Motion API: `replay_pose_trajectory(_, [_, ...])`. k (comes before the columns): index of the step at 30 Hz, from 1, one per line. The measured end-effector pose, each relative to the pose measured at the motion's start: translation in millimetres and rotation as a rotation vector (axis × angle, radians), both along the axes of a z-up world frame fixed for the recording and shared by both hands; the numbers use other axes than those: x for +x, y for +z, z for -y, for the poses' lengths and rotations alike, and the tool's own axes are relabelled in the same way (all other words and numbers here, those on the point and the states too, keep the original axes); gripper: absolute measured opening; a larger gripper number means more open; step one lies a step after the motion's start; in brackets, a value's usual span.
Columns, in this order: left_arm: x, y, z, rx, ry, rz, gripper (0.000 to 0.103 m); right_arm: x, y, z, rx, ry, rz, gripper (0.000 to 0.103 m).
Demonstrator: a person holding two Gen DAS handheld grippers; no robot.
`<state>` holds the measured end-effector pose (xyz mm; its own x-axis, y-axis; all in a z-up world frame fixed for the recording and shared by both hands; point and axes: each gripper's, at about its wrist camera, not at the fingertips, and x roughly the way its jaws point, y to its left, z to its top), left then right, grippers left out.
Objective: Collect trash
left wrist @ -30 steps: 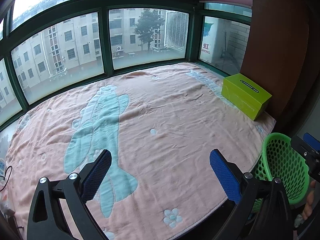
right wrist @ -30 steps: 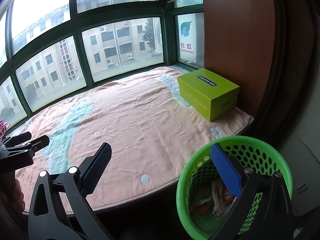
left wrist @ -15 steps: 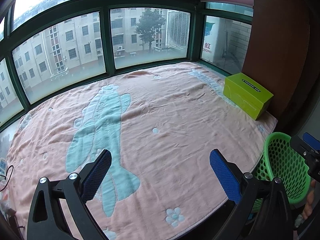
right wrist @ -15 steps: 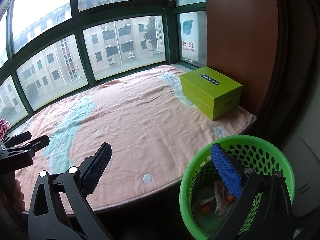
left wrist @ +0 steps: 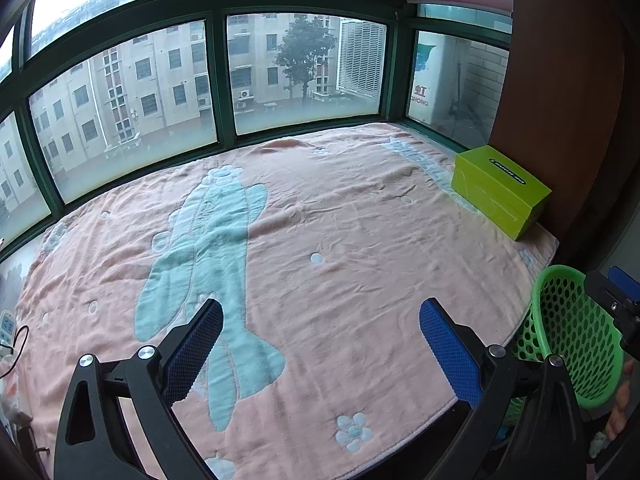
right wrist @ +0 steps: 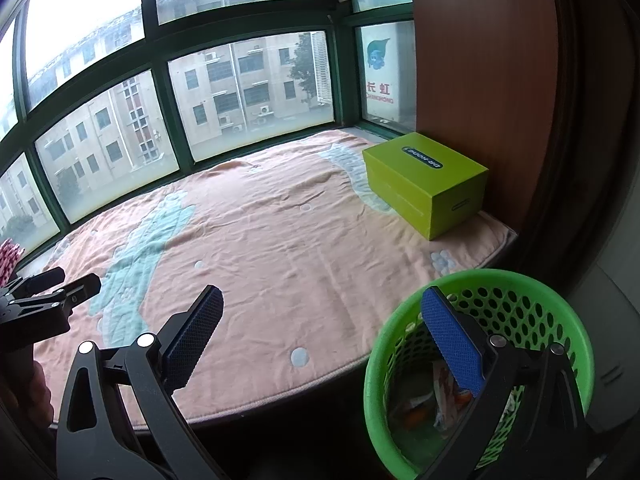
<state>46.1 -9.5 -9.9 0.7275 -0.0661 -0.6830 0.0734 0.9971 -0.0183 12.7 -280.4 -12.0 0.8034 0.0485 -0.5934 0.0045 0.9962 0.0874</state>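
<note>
A green perforated basket (right wrist: 520, 320) stands off the front right edge of the pink blanket (right wrist: 280, 248); wrappers (right wrist: 444, 392) lie at its bottom. My right gripper (right wrist: 320, 324) is open and empty, its right finger over the basket's rim. In the left wrist view the same basket (left wrist: 576, 336) sits at the far right, and my left gripper (left wrist: 320, 332) hangs open and empty over the blanket's (left wrist: 340, 240) front part. No loose trash shows on the blanket.
A lime green box (left wrist: 500, 196) rests at the blanket's right end against a brown panel (right wrist: 480, 80). Green-framed windows (left wrist: 220, 92) close the far side. A white power strip (left wrist: 6, 326) with a cable lies at the left edge.
Both grippers have drawn back slightly from the window seat, so the box and blanket look a bit farther off. Both stay open and empty.
</note>
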Motion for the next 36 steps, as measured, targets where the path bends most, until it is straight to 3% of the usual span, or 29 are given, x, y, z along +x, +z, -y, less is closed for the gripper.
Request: replay_pose_trajectory(36, [-1.4, -2.1, -0.3, 0.003, 0.014, -0.003, 0.095, 1.5, -4.0, -2.9, 0.013, 0.015, -0.009, 0.098])
